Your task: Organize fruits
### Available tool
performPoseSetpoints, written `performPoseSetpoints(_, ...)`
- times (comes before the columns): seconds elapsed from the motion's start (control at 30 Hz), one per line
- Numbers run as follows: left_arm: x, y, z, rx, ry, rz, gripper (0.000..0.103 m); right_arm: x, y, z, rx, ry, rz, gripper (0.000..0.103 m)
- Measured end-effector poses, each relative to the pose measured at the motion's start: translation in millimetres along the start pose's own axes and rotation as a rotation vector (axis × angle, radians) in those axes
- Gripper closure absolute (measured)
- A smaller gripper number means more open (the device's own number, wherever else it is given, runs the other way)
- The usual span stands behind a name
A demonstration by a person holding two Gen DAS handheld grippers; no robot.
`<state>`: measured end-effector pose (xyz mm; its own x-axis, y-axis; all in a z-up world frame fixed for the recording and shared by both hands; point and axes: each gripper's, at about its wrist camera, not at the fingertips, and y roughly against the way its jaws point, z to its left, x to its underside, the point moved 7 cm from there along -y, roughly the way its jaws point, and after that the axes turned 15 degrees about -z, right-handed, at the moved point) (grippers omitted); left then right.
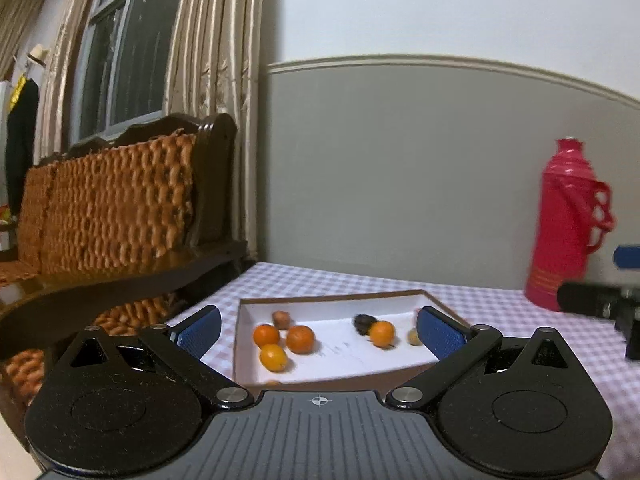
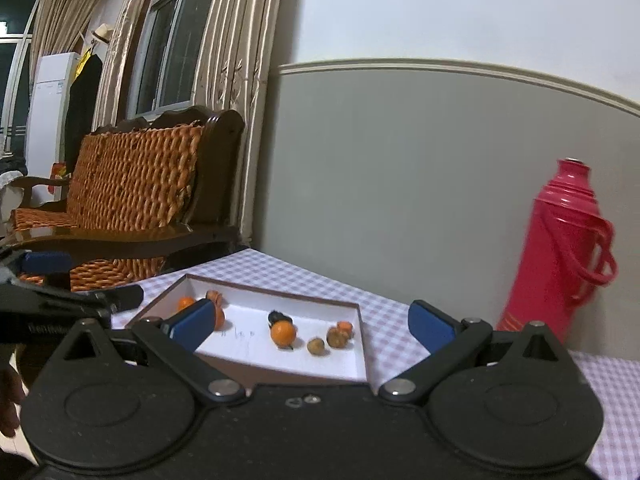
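Checkered tablecloth (image 1: 520, 320) carries a shallow box (image 1: 332, 300) with small fruits (image 1: 300, 339) scattered inside; both grippers, left gripper (image 1: 318, 332) and right gripper (image 2: 314, 322), are spread wide and empty. Better descend straight over one orange (image 2: 283, 333), avoiding its neighbours

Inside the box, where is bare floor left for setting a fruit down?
The white box has a bare strip along its near wall and a gap mid-floor between the left orange cluster and the dark fruit. The left corner and right end are crowded. Both claws are open.
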<state>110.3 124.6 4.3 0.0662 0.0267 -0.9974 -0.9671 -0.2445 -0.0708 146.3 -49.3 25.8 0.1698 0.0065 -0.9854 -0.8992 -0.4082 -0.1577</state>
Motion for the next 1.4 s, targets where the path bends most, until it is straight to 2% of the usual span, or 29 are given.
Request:
performPoseSetpoints(0.23,9,44,-2,0.028,-0.013,-0.022,0.000,18,48,-2,0.047,0.018,0.006,0.006)
performPoseSetpoints(0.33,20,56,-9,0.042,0.007,-0.019,0.000,28,58,-10,0.089,0.001,-0.006,0.006)
performPoseSetpoints(0.43,30,63,-20,0.063,-0.021,-0.019,0.000,44,63,-12,0.117,0.030,-0.005,0.006)
performPoseSetpoints(0.53,31,67,-28,0.076,-0.026,-0.056,0.000,61,67,-13,0.113,0.013,0.006,0.006)
performPoseSetpoints(0.6,32,68,-31,0.083,-0.025,-0.064,0.000,58,70,-15,0.112,0.004,-0.025,0.006)
performPoseSetpoints(1.4,36,64,-26,0.060,-0.014,-0.051,0.000,65,75,-19,0.129,-0.042,-0.038,0.006)
